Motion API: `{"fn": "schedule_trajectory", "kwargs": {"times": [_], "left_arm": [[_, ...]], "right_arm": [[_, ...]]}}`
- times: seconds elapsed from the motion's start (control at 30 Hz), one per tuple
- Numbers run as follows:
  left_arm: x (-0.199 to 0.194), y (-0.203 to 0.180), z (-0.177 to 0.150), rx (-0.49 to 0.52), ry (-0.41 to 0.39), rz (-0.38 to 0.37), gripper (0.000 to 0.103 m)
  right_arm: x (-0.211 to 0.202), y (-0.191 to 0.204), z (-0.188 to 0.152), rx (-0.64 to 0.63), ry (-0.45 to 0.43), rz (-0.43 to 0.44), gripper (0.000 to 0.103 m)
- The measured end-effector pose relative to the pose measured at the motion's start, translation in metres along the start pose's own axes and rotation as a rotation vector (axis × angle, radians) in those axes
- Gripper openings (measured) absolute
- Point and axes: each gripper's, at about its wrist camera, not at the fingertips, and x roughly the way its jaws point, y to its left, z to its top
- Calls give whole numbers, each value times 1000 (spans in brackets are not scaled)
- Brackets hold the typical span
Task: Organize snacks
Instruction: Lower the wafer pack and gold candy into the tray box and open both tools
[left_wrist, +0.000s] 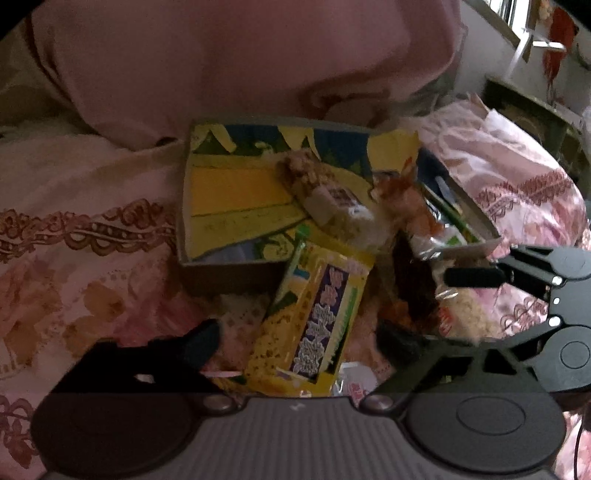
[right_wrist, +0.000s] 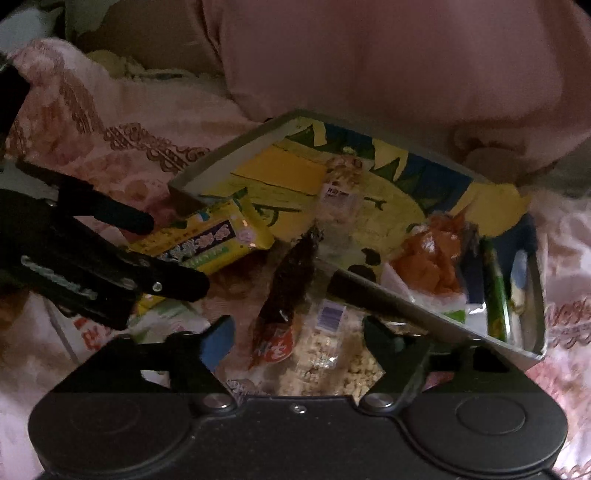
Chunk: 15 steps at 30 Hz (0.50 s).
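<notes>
Yellow snack pack (left_wrist: 314, 314) lies between wide-parted jaws of left gripper (left_wrist: 295, 339), untouched, long axis along fingers, propped on tray (left_wrist: 229, 275) near edge; right gripper (right_wrist: 299, 332) parted, empty.

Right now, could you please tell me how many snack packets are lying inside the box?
3: a nut bar near the middle of the box, an orange packet by its near wall, and a green stick at its right end. More may hide beneath them.
</notes>
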Motion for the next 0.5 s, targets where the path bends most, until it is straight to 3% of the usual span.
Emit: {"fn": "schedule_trajectory", "kwargs": {"times": [0.03, 0.07, 0.17, 0.27, 0.5], "left_arm": [[3, -1, 0, 4, 16, 7, 66], [6, -1, 0, 4, 31, 9, 61], [2, -1, 1, 0, 26, -13, 56], [-5, -4, 6, 8, 5, -6, 54], [-15, -4, 22, -62, -81, -10, 52]], "right_arm": [[0, 1, 0, -14, -4, -9, 56], [-1, 2, 0, -18, -13, -1, 43], [-5, 1, 3, -4, -45, -6, 30], [-12, -6, 9, 50, -72, 9, 11], [-15, -18, 19, 59, -155, -62, 11]]}}
